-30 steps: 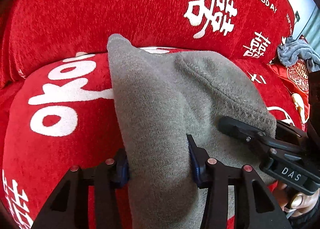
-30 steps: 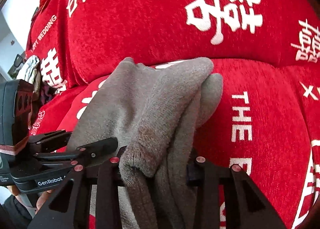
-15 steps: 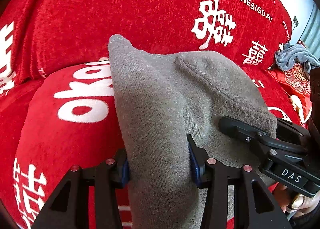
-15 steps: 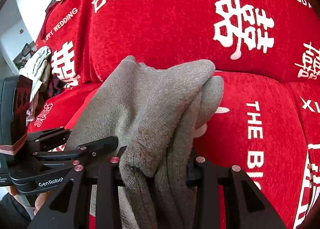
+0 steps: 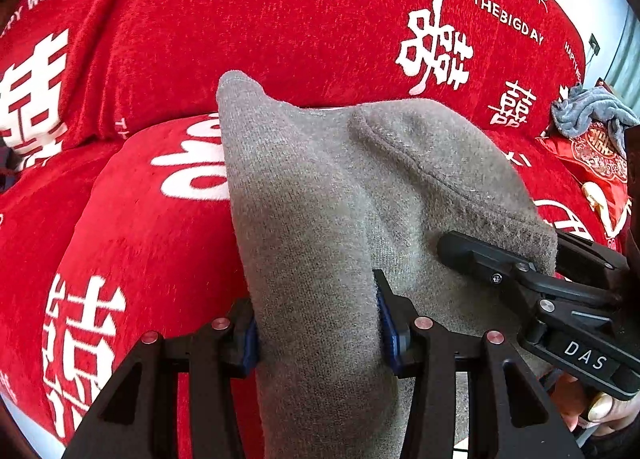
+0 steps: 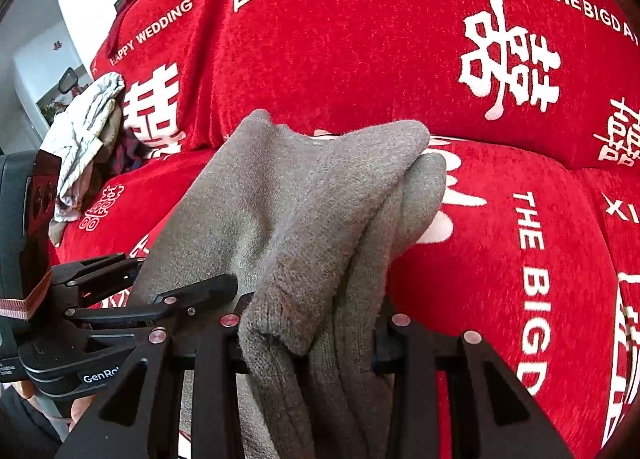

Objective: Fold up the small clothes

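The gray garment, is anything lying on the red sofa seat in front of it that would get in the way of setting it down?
Nothing visible: the red sofa seat ahead of the gray garment is bare.

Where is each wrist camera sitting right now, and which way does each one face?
Left wrist: rides the left gripper, looking down along its fingers at the grey garment on the red sofa cover; a hand shows lower right.
Right wrist: rides the right gripper, facing the same cloth; left gripper and fingers at lower left.
Shared: garment, sofa cover, and each view shows the other gripper.
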### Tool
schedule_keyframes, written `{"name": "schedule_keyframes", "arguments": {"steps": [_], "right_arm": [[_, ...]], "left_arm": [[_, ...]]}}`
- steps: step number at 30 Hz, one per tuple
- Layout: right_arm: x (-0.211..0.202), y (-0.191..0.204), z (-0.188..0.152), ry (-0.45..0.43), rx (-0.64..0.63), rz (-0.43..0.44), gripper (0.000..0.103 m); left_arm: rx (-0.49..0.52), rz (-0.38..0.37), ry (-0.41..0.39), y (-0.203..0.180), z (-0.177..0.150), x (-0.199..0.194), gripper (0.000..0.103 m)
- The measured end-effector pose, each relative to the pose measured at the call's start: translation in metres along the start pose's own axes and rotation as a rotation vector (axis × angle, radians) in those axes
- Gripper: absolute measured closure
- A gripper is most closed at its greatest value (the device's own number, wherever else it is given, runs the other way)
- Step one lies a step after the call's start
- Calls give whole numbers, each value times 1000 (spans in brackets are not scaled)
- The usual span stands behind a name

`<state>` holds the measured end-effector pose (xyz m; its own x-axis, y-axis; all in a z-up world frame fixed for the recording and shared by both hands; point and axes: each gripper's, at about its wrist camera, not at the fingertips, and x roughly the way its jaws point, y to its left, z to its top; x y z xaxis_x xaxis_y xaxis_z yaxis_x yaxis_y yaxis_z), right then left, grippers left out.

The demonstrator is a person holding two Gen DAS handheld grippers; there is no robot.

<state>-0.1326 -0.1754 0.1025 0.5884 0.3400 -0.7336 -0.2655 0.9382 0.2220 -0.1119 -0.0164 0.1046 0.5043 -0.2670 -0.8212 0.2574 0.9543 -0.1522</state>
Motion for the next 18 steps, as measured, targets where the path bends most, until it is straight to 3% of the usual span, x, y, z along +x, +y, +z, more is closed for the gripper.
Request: {"name": "schedule_keyframes", "arguments": {"steps": [18], "right_arm": [[-13, 21, -40, 9, -37, -12, 65]], "left_arm": [[-7, 34, -7, -4, -48, -16, 54]]}}
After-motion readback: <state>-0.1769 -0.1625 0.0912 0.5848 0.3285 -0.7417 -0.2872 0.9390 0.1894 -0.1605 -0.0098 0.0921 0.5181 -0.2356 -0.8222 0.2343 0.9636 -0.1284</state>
